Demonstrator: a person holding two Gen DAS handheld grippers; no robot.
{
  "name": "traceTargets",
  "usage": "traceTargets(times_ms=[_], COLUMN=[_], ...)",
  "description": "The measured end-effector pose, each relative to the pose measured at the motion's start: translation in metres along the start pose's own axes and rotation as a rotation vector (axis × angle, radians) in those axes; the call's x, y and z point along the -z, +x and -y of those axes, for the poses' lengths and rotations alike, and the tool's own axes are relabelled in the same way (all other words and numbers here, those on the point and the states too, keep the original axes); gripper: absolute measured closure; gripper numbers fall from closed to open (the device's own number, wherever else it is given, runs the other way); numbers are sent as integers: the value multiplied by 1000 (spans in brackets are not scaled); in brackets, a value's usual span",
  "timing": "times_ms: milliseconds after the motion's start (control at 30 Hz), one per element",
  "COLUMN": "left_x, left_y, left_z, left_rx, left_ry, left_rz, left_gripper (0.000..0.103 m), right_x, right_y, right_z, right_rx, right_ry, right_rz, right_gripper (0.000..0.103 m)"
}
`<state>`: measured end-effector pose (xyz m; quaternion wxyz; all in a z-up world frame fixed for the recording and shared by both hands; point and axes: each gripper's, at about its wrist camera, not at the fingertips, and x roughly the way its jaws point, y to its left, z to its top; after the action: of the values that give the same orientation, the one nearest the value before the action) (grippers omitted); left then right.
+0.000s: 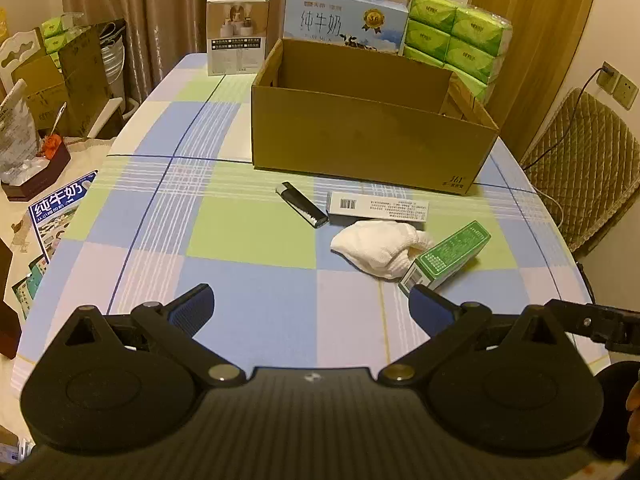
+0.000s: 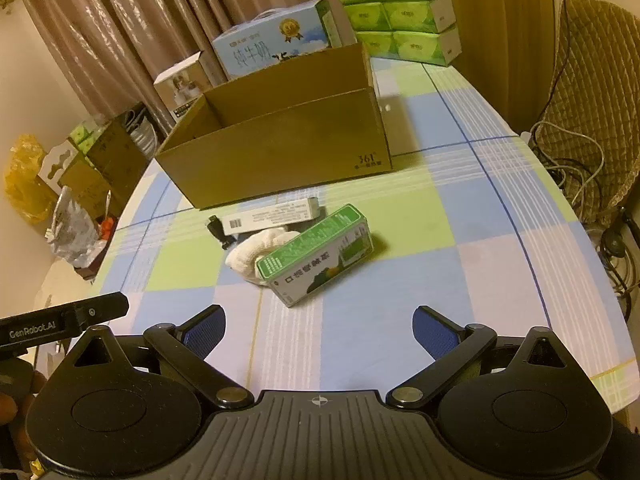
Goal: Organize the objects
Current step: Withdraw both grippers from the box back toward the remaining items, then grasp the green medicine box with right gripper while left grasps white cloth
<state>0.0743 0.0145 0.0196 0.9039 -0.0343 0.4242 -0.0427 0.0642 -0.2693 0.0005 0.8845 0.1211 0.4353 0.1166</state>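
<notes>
Hand-held gripper (image 2: pixel 318 332) nr 2 cartons (image 2: pixel 316 254)

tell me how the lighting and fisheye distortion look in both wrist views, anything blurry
Left wrist view: warm dim light, table edge bowed by the fisheye, cardboard box and lighter fairly sharp. Right wrist view: same yellowish cast, black vignette corners, green box readable, slight smear just right of the cardboard box.
</notes>
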Motion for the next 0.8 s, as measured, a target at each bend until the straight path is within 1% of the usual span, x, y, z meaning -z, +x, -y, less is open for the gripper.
traceTargets(times_ms=[367, 667, 800], left_x=[-2, -14, -20], left_y=[25, 60, 76], left_z=[-3, -3, -4], left_rx=[-2, -6, -5], left_ry=[2, 22, 29], left_rz=[-29, -51, -61], left_gripper=[1, 1, 1], right_x=[-8, -26, -33], right_y=[28, 73, 99], right_z=[5, 0, 2], right_rx=[10, -12, -20], right_ry=[-1, 9, 34], right_rz=[-26, -41, -58], right_gripper=[6, 6, 17])
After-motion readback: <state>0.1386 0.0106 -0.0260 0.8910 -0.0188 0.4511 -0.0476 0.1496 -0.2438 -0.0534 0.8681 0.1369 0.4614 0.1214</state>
